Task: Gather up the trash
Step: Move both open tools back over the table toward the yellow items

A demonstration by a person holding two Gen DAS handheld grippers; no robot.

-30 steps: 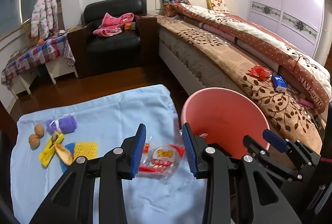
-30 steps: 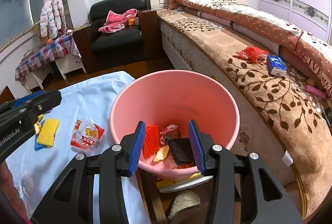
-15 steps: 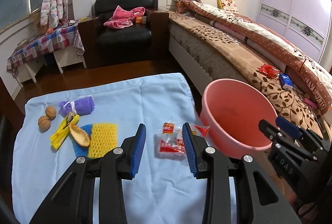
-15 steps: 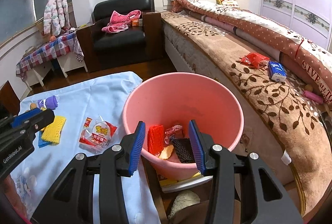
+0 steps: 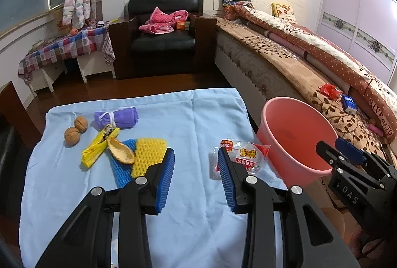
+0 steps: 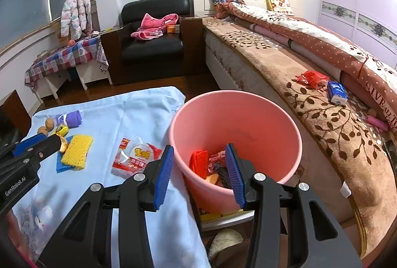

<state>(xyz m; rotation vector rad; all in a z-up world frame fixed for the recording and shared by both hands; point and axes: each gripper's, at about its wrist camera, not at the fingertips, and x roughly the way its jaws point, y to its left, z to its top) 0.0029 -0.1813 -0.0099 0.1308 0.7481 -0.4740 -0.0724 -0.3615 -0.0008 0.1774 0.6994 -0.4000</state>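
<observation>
Trash on the blue cloth (image 5: 173, 114) counts one clear snack wrapper (image 5: 244, 158), just ahead of the left gripper (image 5: 196, 177) by its right finger, plus one yellow wrapper (image 5: 95, 148), one peel (image 5: 120, 150), two foam nets (image 5: 148, 153) and two walnuts (image 5: 75, 130) to its left. Both claws stand released, empty. The right gripper (image 6: 198, 173), marked "DAS", hangs over one pink bucket (image 6: 273, 124).

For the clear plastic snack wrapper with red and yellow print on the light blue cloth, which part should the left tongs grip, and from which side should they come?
Probably the raised, crinkled edge of the clear plastic snack wrapper nearest the left tongs, coming from above and slightly from the cloth's near side. It lies almost flat, so only puckered film gives the open jaws something to pinch. The pink plastic bucket stands close on its other side.
</observation>
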